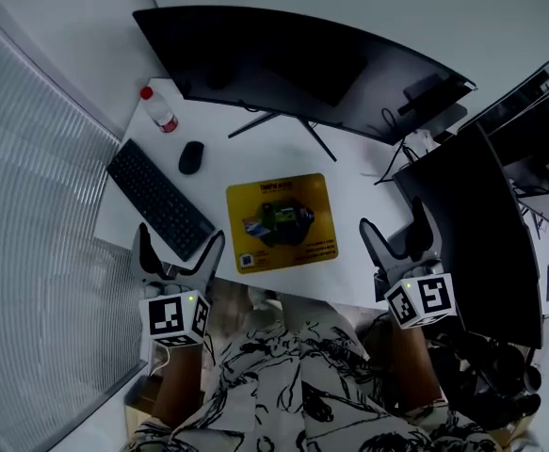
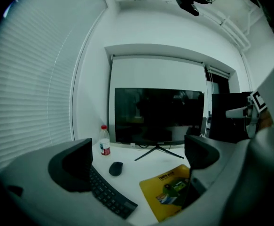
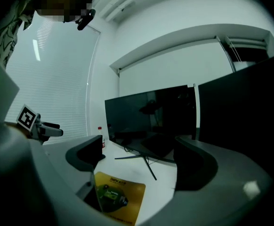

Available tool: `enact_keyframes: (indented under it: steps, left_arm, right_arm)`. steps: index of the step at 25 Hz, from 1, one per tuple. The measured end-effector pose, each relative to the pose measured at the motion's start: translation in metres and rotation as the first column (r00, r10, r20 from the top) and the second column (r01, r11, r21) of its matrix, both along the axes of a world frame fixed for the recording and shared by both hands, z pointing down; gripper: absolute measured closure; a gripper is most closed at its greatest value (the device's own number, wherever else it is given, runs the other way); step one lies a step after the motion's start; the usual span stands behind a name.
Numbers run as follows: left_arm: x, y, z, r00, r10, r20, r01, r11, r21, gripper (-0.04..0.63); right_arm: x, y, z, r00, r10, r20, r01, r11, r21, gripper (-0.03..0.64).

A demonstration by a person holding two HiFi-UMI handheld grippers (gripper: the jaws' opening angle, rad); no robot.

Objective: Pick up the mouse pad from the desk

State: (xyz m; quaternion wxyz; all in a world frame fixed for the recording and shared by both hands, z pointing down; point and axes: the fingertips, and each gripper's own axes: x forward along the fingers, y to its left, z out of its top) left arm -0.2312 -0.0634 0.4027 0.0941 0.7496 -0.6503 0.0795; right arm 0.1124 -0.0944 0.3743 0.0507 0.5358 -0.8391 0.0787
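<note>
A yellow mouse pad (image 1: 282,221) with a dark picture in its middle lies flat on the white desk (image 1: 349,172), near the front edge. It also shows low in the left gripper view as the mouse pad (image 2: 167,193) and in the right gripper view as the mouse pad (image 3: 117,197). My left gripper (image 1: 182,250) hovers open at the desk's front left corner, over the keyboard's near end. My right gripper (image 1: 398,234) hovers open to the right of the pad. Neither touches the pad, and nothing is between either pair of jaws.
A black keyboard (image 1: 159,198) lies diagonally left of the pad, with a black mouse (image 1: 191,157) and a red-capped bottle (image 1: 159,108) behind it. A wide curved monitor (image 1: 302,64) on a stand spans the back. A second dark screen (image 1: 476,224) stands at the right.
</note>
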Motion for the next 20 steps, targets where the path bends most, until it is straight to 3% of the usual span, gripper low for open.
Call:
enact_keyframes:
  steps: [4,9,14,20]
  left_arm:
    - [0.010,-0.008,0.052,0.998,-0.022,-0.063,0.015,0.994,-0.105,-0.005]
    - [0.030,-0.009,0.116,0.994,-0.045,-0.102,0.018,0.968,-0.250,-0.005]
    - [0.050,-0.011,0.171,0.987,-0.072,-0.142,0.018,0.936,-0.351,-0.005]
    - [0.069,-0.014,0.226,0.979,-0.102,-0.177,0.005,0.879,-0.477,0.011]
  right_arm:
    - [0.005,-0.022,0.047,1.000,0.007,-0.027,-0.010,0.994,-0.107,0.144]
    - [-0.002,-0.046,0.105,0.996,-0.060,-0.072,0.041,0.972,-0.232,0.144]
    - [-0.012,-0.053,0.171,0.986,-0.144,-0.084,0.104,0.927,-0.361,0.146]
    - [-0.027,-0.059,0.232,0.976,-0.202,-0.088,0.137,0.870,-0.473,0.166]
